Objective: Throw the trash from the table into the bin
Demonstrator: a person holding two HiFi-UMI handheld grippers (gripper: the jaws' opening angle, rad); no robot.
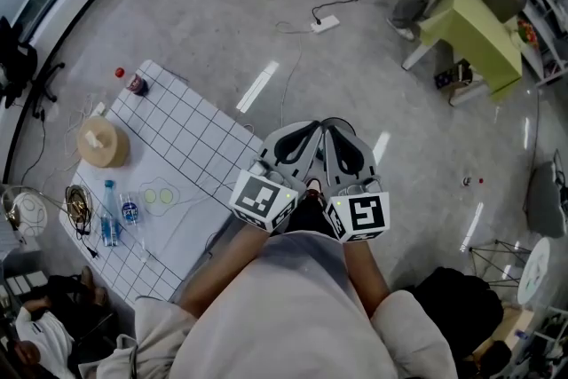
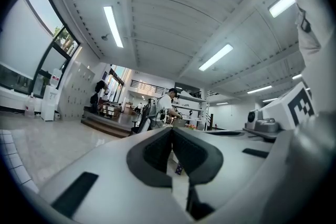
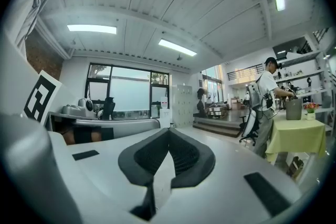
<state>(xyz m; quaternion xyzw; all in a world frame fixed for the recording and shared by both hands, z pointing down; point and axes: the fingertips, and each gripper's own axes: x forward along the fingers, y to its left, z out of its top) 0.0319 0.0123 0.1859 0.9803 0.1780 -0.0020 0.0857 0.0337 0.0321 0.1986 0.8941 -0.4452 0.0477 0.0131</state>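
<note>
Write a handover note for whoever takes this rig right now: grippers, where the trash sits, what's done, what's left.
Left gripper: fingers shut, nothing between them.
Right gripper: the same.
Both are held side by side, about level, over the floor to the right of the table in the head view.
Things: a red cap, a small dark item, a tan roll and bottles lie on the table. No bin shows in any view.
Done: nothing visibly binned.
Left: find the bin, pick up the trash, drop it in.
</note>
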